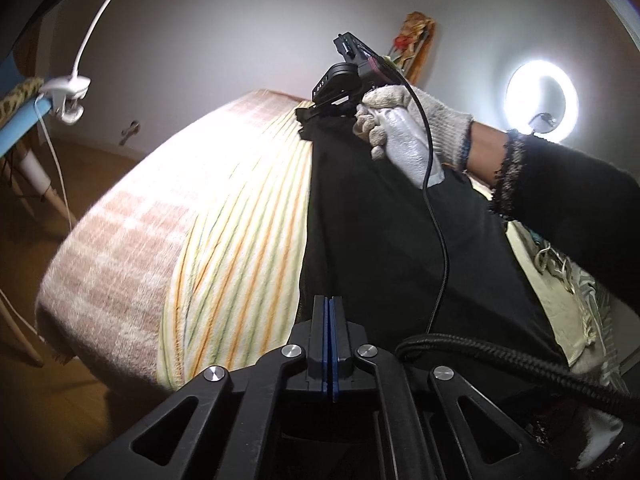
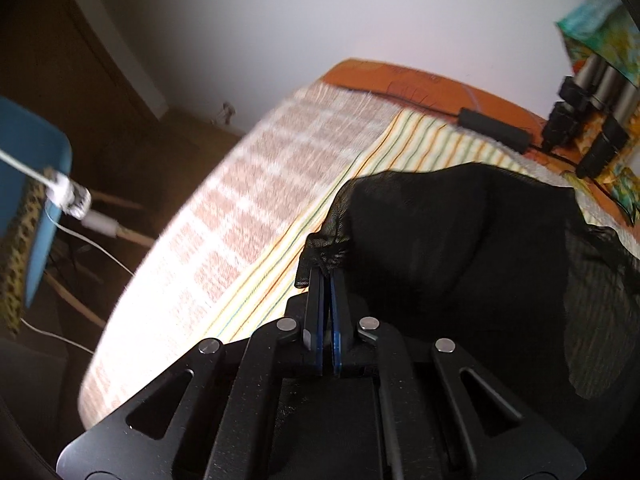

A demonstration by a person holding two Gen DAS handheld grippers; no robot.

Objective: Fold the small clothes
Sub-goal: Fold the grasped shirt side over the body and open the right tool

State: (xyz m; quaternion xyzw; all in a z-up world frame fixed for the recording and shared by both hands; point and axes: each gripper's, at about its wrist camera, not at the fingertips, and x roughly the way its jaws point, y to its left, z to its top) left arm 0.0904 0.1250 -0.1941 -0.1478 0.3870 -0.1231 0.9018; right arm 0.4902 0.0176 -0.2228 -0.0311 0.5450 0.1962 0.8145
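Left wrist view, left to right: a white clip lamp (image 1: pixel 66 98) is clamped to a blue chair edge at far left. A surface (image 1: pixel 120 240) covered by a checked and striped blanket fills the middle. The black garment (image 1: pixel 380 220) lies along its right part, one edge running from the near end to the far end. The left hand-held gripper (image 1: pixel 329 304) has its blue pads pressed flat together at the near edge of the black garment; whether cloth sits between them cannot be told. Farther along, a gloved hand (image 1: pixel 404 128) holds the right hand-held gripper (image 1: pixel 306 114) at the garment's far corner. A ring light (image 1: pixel 542 98) glows at right.

Right wrist view: the right hand-held gripper's jaws are pinched narrow on a bunched corner of the black garment, lifted slightly above the striped cloth.
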